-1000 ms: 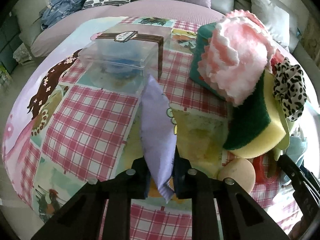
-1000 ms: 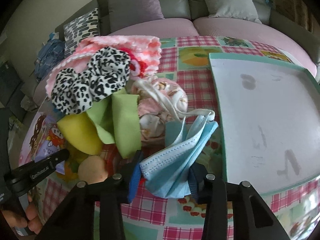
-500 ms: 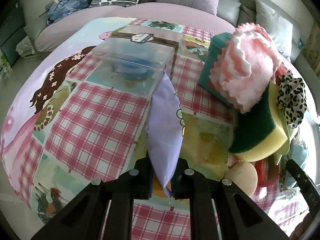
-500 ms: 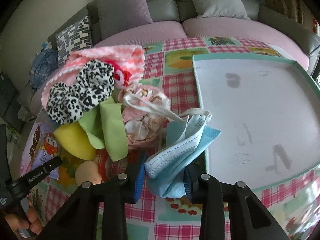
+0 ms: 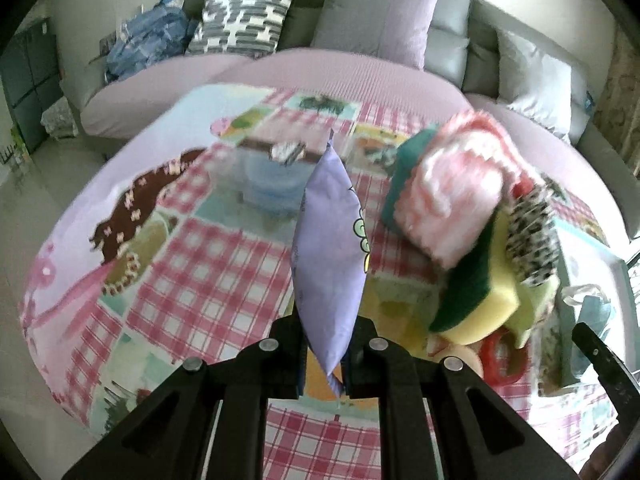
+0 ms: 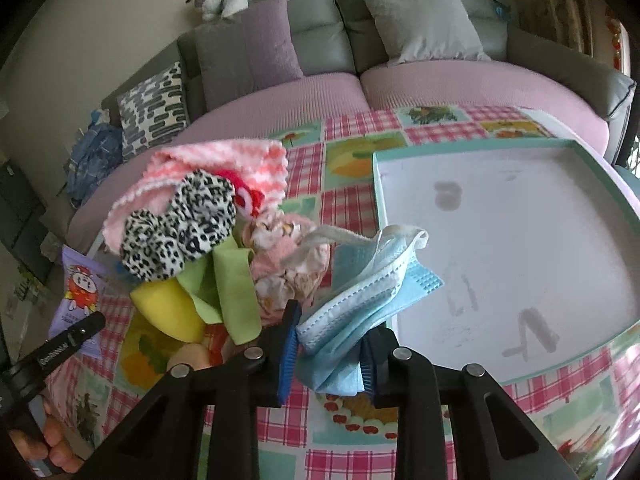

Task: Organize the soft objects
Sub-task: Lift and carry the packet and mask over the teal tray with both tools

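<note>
Your left hand-held gripper (image 5: 324, 354) is clenched on a lilac plastic pouch with a cartoon print (image 5: 328, 260), held edge-up above the pink-checked tabletop (image 5: 192, 280). Right of it sits the heap: pink fluffy cloth (image 5: 452, 196), green-and-yellow sponge (image 5: 476, 300), leopard-print scrunchie (image 6: 180, 228). Your right hand-held gripper (image 6: 330, 350) grips crumpled pale-blue face masks (image 6: 360, 300), beside the teal-rimmed white tray (image 6: 520, 248).

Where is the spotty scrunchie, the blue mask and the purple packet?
leopard-print scrunchie (image 6: 180, 228), right wrist view, on its spotted fabric middle
blue face mask (image 6: 360, 304), right wrist view, on its pleated body
purple packet (image 5: 328, 256), left wrist view, on its plain purple side
</note>
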